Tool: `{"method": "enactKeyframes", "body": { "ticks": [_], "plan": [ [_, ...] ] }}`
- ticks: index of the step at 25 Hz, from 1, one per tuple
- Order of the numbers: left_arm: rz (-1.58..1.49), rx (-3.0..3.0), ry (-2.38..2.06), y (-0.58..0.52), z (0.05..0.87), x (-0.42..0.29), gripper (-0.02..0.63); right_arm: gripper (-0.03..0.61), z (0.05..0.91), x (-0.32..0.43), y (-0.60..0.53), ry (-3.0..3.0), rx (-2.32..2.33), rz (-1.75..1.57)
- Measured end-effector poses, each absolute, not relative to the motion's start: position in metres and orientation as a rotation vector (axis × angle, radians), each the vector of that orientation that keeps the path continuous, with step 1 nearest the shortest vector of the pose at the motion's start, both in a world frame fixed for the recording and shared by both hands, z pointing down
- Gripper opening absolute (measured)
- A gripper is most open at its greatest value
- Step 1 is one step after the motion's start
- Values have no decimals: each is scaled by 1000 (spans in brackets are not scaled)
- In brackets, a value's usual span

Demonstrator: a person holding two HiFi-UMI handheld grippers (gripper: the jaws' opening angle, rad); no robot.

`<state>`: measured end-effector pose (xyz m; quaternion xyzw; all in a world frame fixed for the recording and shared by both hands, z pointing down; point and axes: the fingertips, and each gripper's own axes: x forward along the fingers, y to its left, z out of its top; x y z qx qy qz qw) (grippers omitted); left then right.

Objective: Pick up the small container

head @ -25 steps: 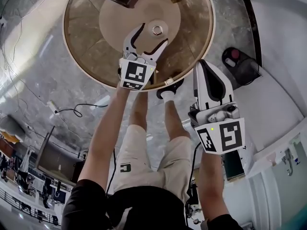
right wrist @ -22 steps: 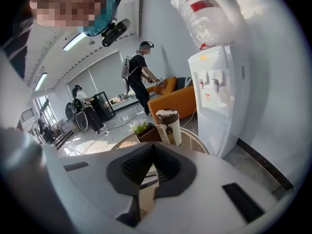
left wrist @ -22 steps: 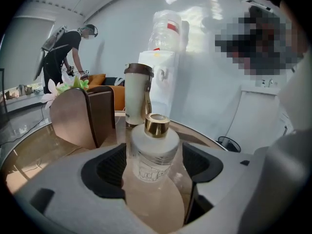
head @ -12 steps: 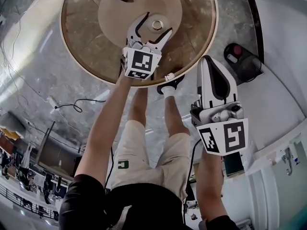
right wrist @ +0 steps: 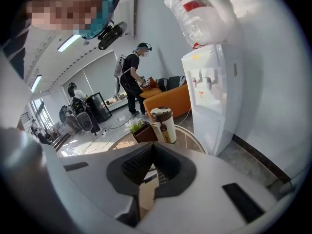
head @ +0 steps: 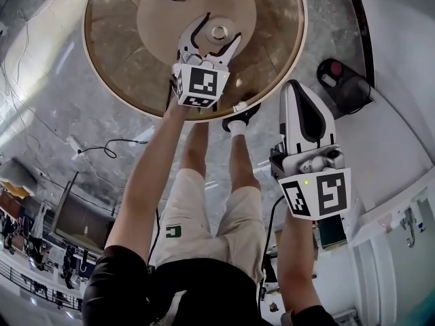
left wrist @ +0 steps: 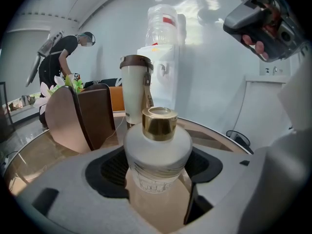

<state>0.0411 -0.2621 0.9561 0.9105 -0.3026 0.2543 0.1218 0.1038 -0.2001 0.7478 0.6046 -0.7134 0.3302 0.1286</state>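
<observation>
The small container (head: 219, 31) is a frosted white bottle with a gold cap (left wrist: 159, 122), standing near the middle of the round glass table (head: 122, 66). My left gripper (head: 221, 28) is open, with one jaw on each side of the bottle. In the left gripper view the bottle (left wrist: 157, 155) stands upright deep between the dark pads, with its base on the tabletop. My right gripper (head: 300, 94) hangs off the table's right edge above the floor. Its jaws meet at the tip with nothing held (right wrist: 152, 147).
A tall white cup with a brown lid (left wrist: 135, 89) and a brown planter with flowers (left wrist: 80, 116) stand behind the bottle. A water dispenser (right wrist: 209, 91) stands by the wall. A black and red object (head: 343, 83) lies on the floor. Another person (right wrist: 131, 77) works further back.
My left gripper has moved forward across the table, and its open jaws now sit around the bottle. The right gripper has barely moved.
</observation>
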Motion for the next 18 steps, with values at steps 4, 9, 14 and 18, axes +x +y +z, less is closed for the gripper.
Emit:
{"method": "enactKeyframes", "body": {
  "ticks": [4, 9, 14, 18],
  "plan": [
    [754, 2661, -879, -262, 956, 41, 344, 3, 747, 107, -197, -2069, 1765, 965],
    [752, 2639, -871, -260, 956, 39, 344, 3, 745, 111, -195, -2061, 1769, 964],
    [727, 2662, -875, -261, 939, 35, 344, 3, 736, 109, -195, -2060, 1771, 951],
    [718, 2680, -883, -261, 916, 28, 344, 3, 718, 108, -197, -2066, 1772, 925]
  ]
}}
